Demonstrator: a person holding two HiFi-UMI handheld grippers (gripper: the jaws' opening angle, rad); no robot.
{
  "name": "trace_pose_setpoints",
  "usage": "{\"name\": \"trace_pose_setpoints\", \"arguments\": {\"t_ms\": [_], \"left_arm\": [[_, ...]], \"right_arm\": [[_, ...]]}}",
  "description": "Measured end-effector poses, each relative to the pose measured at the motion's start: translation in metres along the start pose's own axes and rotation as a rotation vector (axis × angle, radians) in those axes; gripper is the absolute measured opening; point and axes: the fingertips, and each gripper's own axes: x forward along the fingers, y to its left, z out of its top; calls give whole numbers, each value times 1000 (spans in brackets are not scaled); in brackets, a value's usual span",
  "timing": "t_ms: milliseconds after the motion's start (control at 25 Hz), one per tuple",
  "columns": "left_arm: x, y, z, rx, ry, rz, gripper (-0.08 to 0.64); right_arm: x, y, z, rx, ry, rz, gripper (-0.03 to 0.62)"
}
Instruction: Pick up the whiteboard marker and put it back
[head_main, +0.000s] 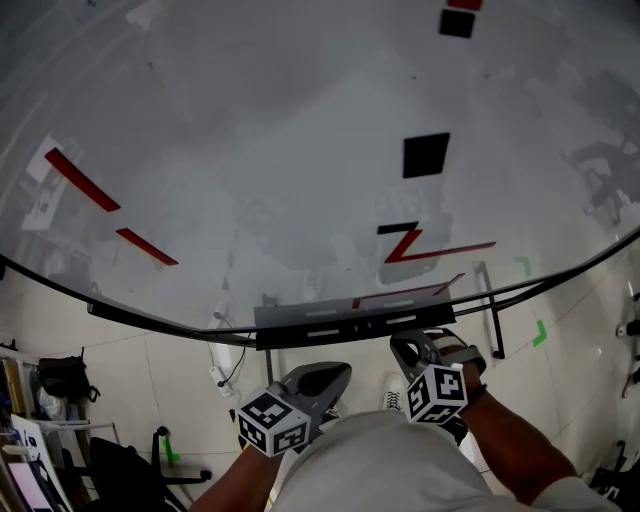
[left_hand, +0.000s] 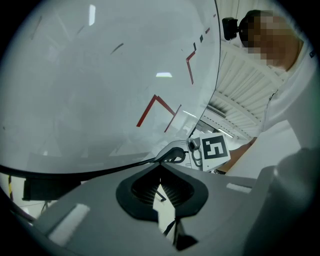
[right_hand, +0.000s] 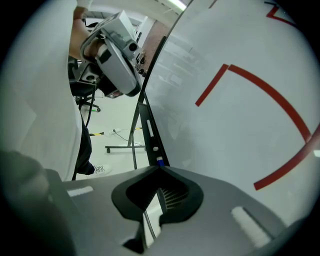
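Observation:
A big whiteboard (head_main: 300, 150) with red strokes and black squares fills the head view. Its dark tray (head_main: 290, 318) runs along the bottom edge and holds white markers (head_main: 322, 331). In the right gripper view the tray (right_hand: 146, 117) recedes past the jaws, with a white marker (right_hand: 150, 131) and a blue-tipped one (right_hand: 159, 161) lying in it. My left gripper (head_main: 335, 372) and right gripper (head_main: 408, 345) hang just below the tray, near my body. Both are shut with nothing between the jaws. Neither touches a marker.
The board stands on a metal frame (right_hand: 134, 135) with legs on a tiled floor. A cable (head_main: 228, 375) and a chair (head_main: 120, 470) lie below left. My left gripper (right_hand: 117, 50) shows in the right gripper view, and the right one (left_hand: 175, 152) in the left gripper view.

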Motion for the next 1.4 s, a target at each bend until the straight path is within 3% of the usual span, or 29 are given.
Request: {"name": "trace_pose_setpoints", "arguments": {"t_ms": [480,760,1000,1200,1400], "left_arm": [[0,-3,4,32,-5,-5,17],[-2,-4,3,30,-4,-10,17],[-3,-5,3,33,1,-7,17],[-5,-6,6,39,-7,-4,17],[-6,0,3,20,1,-19,17]], "right_arm": [[-34,-4,19,257,-158,57,2],[-46,-6,33,466,-297,143,2],[-54,-4,36,563,-352,174,2],[-62,-4,37,716,-425,225,2],[-60,0,36,814,-432,241,2]]}}
